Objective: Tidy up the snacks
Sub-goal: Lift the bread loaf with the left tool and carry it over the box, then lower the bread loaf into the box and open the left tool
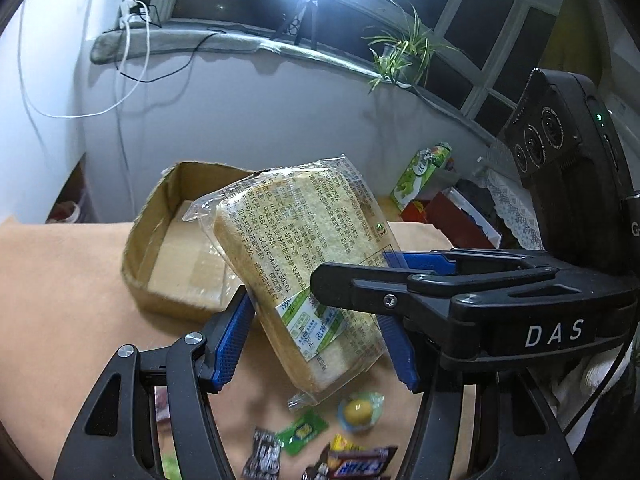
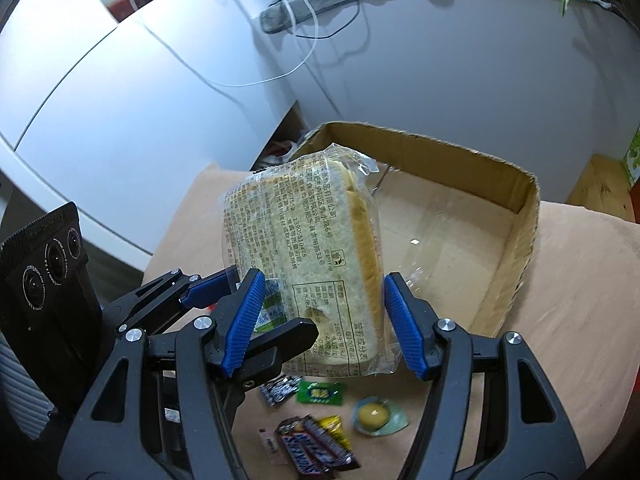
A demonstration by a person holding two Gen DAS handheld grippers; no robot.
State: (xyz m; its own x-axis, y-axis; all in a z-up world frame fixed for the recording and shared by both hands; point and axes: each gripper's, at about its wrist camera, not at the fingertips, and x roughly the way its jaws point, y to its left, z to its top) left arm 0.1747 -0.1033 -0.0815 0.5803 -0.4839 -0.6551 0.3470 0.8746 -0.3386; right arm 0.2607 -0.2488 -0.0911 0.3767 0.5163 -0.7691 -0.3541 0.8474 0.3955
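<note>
Above table [image 2: 580, 280], near cardboard box [image 2: 524, 220], I hold bread pack [image 2: 304, 248] clamped between left hand-held gripper [image 1: 316, 336] and right hand-held gripper [image 2: 324, 324]; keep both level, lower into box together.

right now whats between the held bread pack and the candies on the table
Nothing: in the right wrist view, only bare tan cloth shows between the bread pack and the candies.

Both hand-held grippers clamp one wrapped bread pack [image 1: 304, 280] between their blue pads — the left hand-held gripper [image 1: 316, 344] fills the lower middle of its own frame. The right hand-held gripper [image 2: 324, 320] sits low and centre in its view, while the left one's black jaw crosses in from the lower left.
</note>
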